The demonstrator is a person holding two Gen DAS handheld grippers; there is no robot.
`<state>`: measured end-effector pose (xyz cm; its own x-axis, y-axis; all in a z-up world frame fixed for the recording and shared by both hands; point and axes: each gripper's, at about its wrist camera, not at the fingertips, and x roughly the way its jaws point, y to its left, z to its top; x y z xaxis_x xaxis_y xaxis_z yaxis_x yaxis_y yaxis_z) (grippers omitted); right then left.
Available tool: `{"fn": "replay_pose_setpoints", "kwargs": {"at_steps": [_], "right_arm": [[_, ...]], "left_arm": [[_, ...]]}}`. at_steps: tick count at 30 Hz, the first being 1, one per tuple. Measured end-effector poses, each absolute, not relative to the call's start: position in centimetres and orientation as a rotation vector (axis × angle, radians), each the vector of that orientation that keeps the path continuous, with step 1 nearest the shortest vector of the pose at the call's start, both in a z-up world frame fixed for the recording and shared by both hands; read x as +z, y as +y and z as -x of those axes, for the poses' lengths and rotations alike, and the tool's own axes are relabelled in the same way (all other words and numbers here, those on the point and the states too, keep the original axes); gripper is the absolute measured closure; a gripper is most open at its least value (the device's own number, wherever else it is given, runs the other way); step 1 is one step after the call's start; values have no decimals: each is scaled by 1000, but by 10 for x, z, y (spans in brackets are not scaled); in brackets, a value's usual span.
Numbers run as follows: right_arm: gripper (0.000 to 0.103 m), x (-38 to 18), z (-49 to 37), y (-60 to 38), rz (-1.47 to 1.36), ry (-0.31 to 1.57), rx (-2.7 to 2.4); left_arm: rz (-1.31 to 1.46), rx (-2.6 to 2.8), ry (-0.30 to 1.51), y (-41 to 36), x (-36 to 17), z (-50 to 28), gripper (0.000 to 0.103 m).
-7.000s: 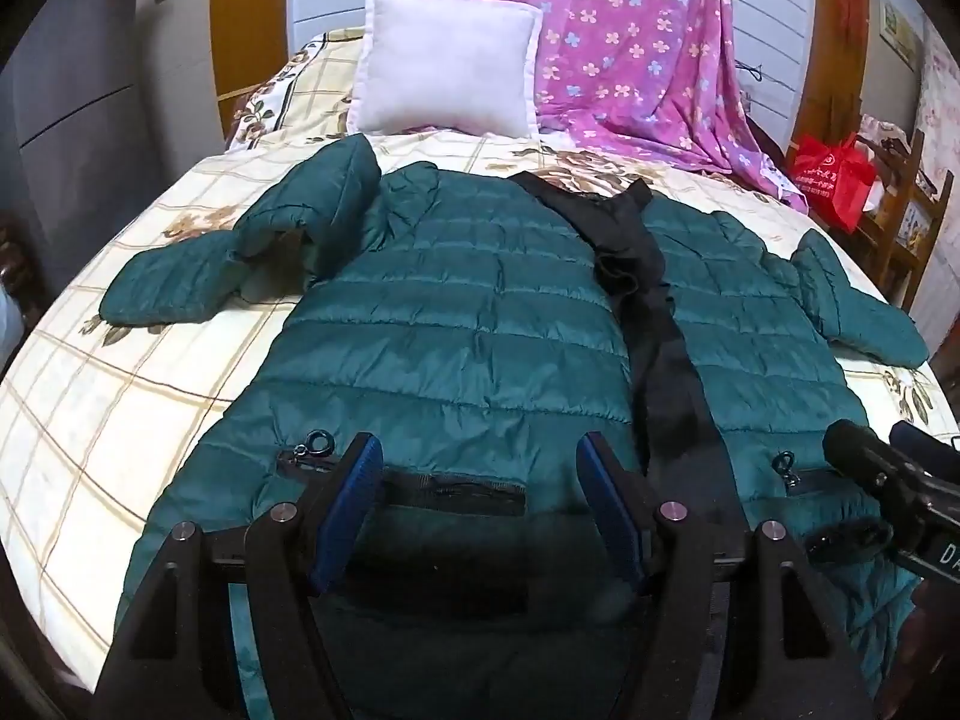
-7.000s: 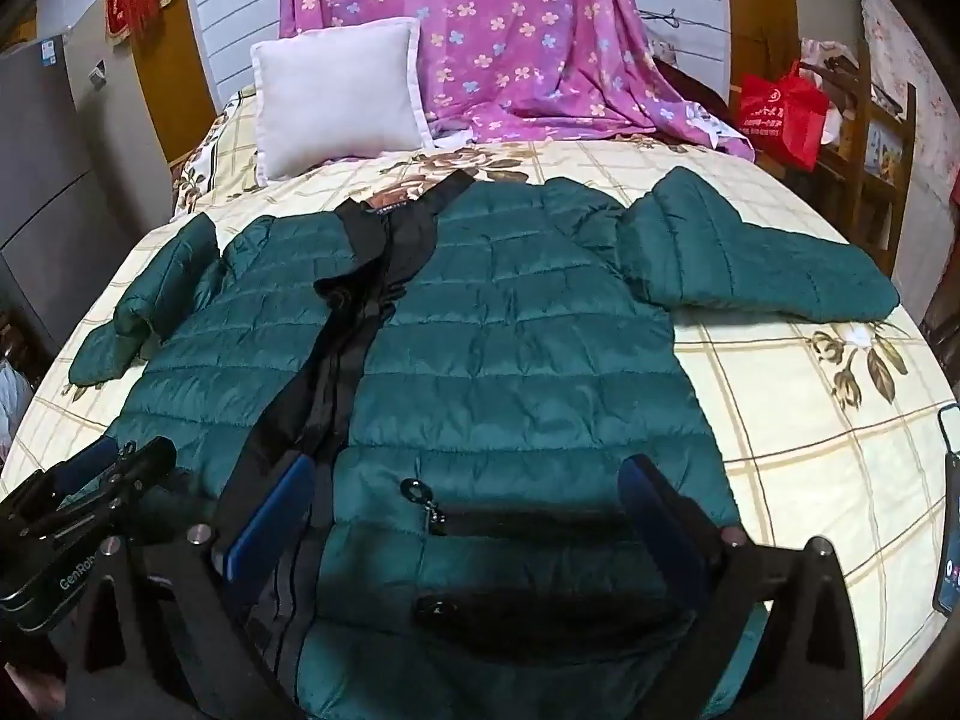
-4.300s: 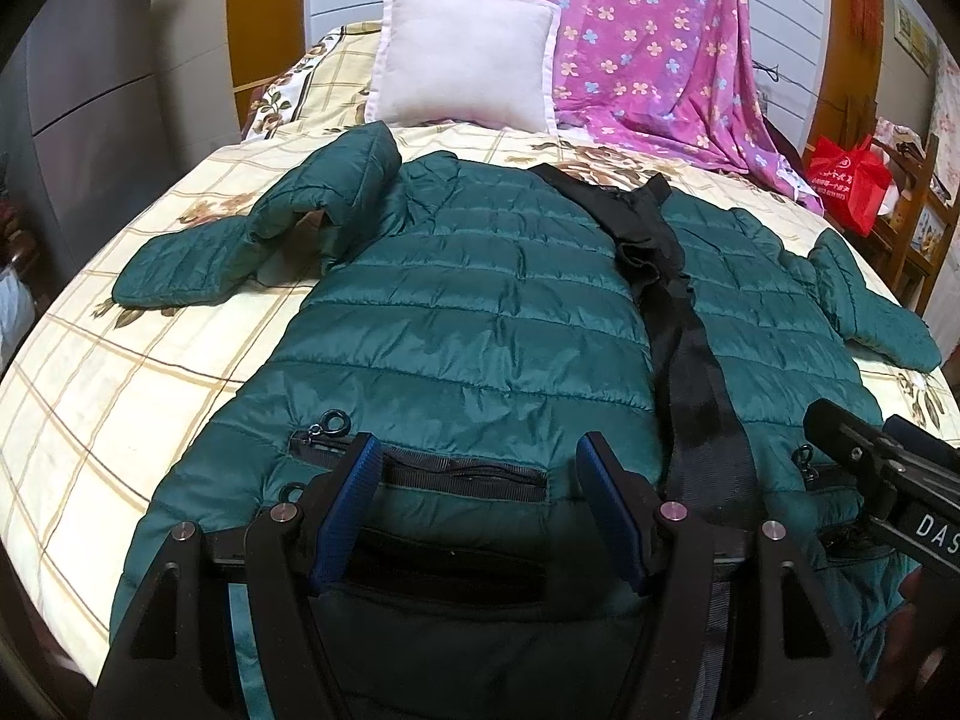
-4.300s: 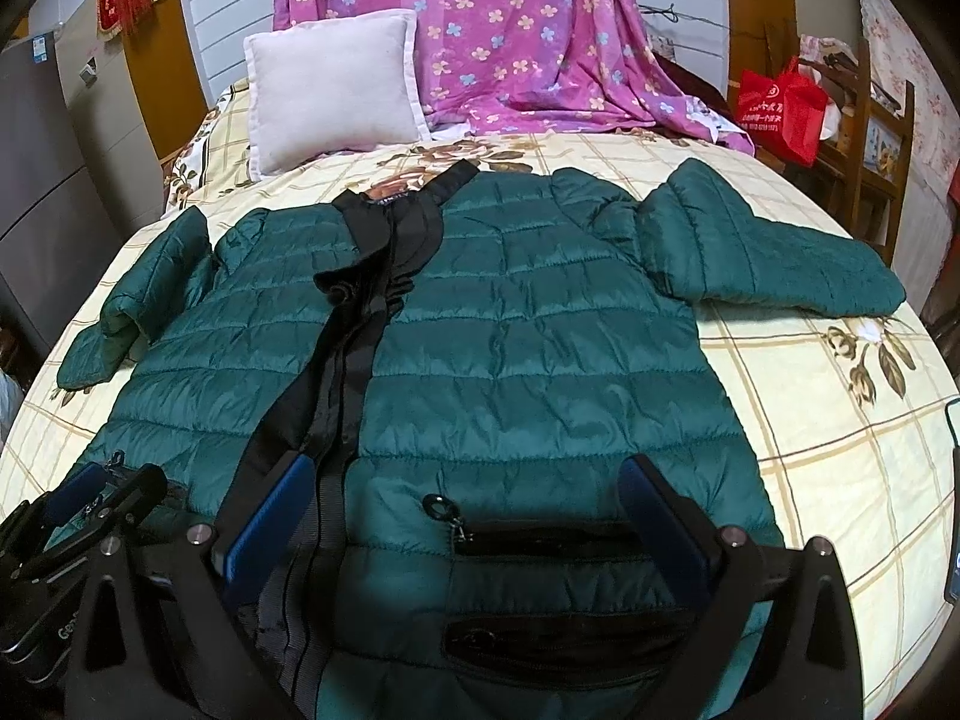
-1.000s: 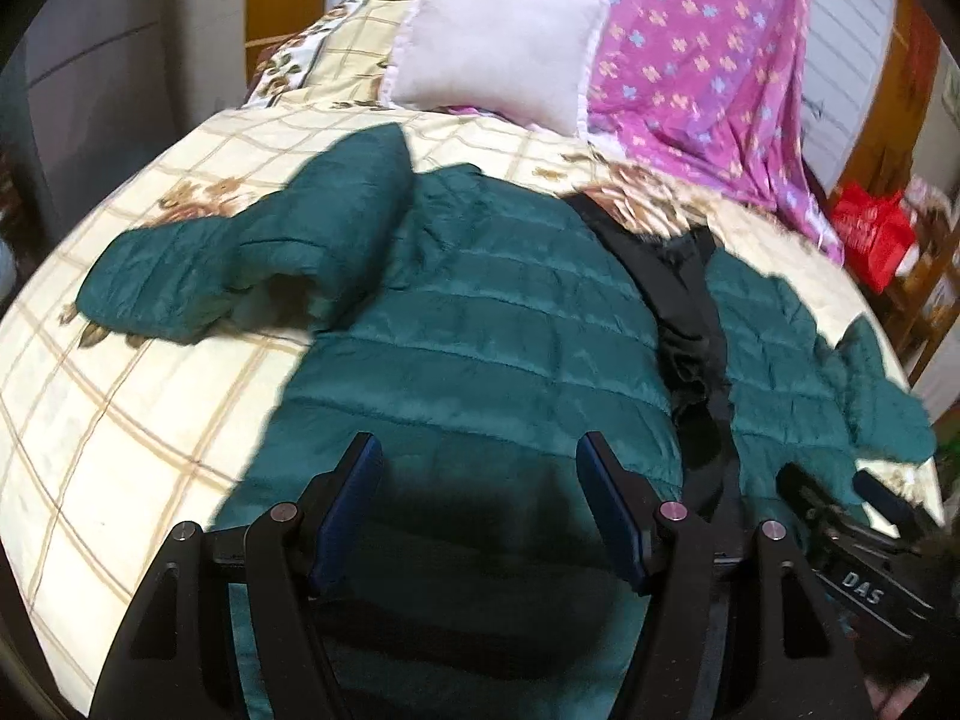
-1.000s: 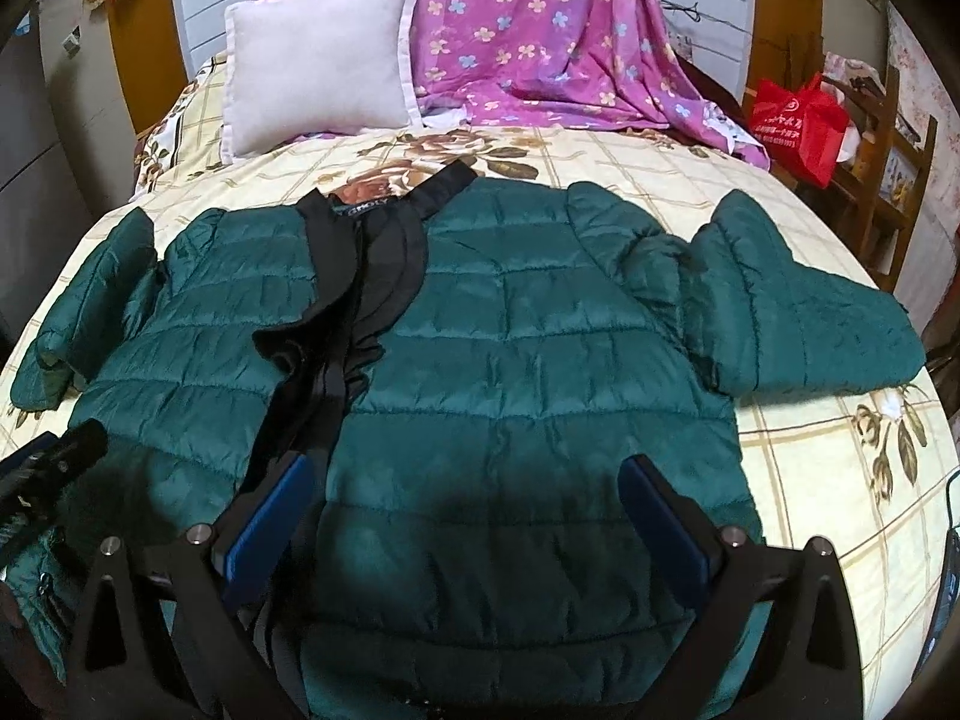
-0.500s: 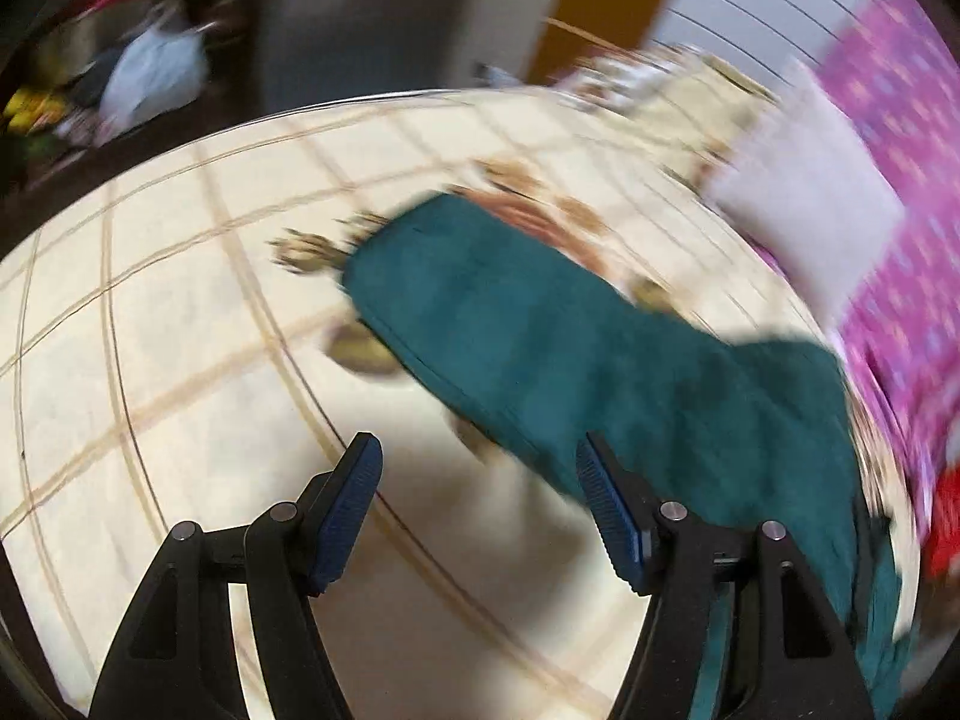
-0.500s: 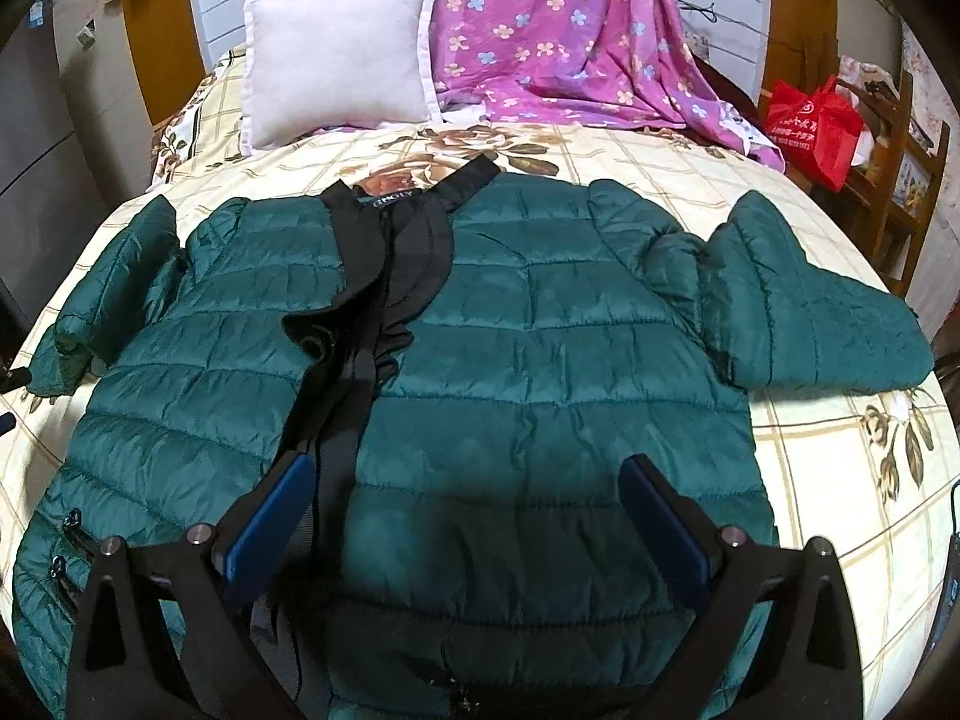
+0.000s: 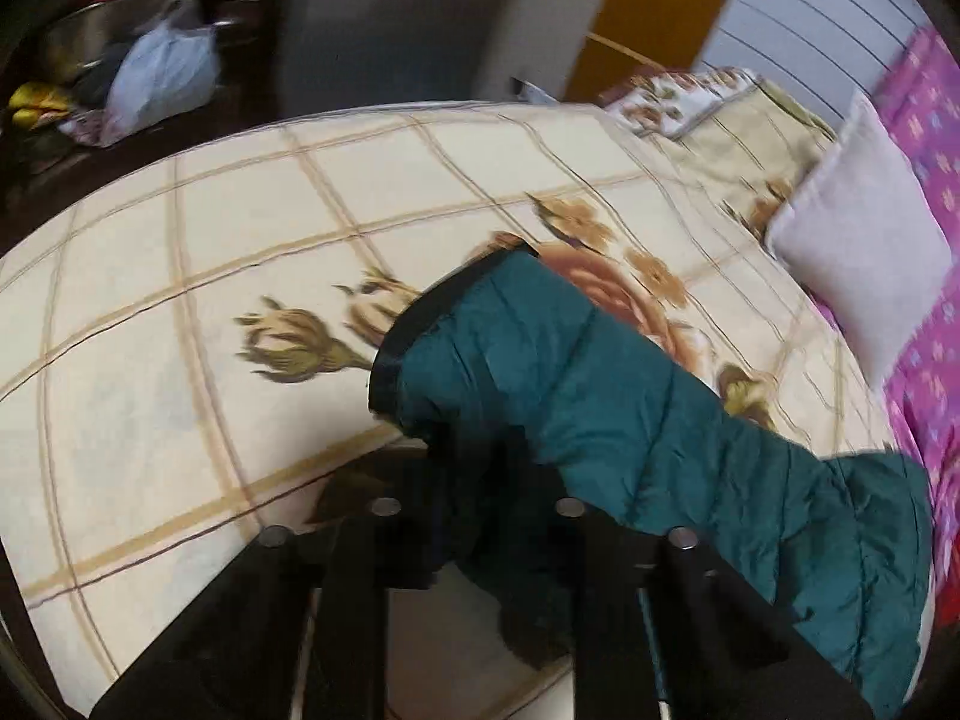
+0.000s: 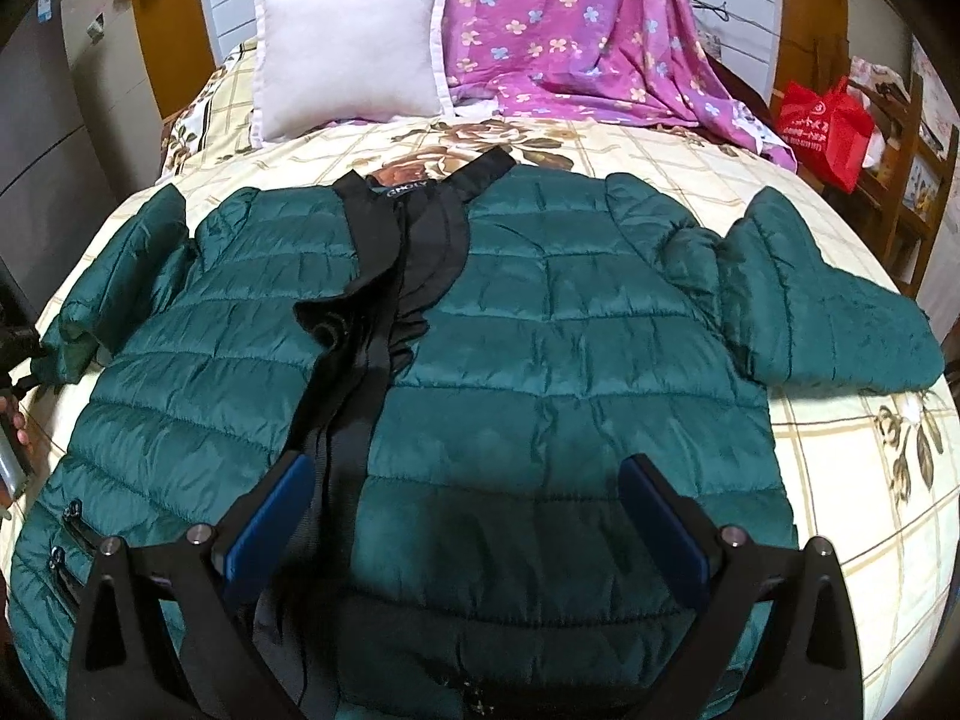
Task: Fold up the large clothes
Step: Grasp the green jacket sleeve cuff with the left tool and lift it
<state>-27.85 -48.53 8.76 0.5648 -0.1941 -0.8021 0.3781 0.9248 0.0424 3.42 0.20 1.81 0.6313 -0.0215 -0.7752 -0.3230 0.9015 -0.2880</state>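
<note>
Left sleeve is your first fold

The green jacket (image 10: 540,360) lies spread face-up on the bed (image 9: 180,252); your left tongs (image 9: 474,516) have swung from its hem to the left sleeve (image 9: 540,372), apparently clamped near the cuff, though shadow hides the pads. Your right tongs (image 10: 468,516) hover released.
</note>
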Motion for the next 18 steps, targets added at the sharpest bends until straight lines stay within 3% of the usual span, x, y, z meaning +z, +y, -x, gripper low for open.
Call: {"fn": "replay_pose_setpoints", "kwargs": {"at_steps": [8, 18], "right_arm": [[0, 89, 280, -488, -229, 900, -346], [0, 110, 297, -503, -286, 842, -359]], "left_arm": [[389, 8, 752, -27, 79, 2, 103], [295, -332, 634, -136, 172, 66, 103]]}}
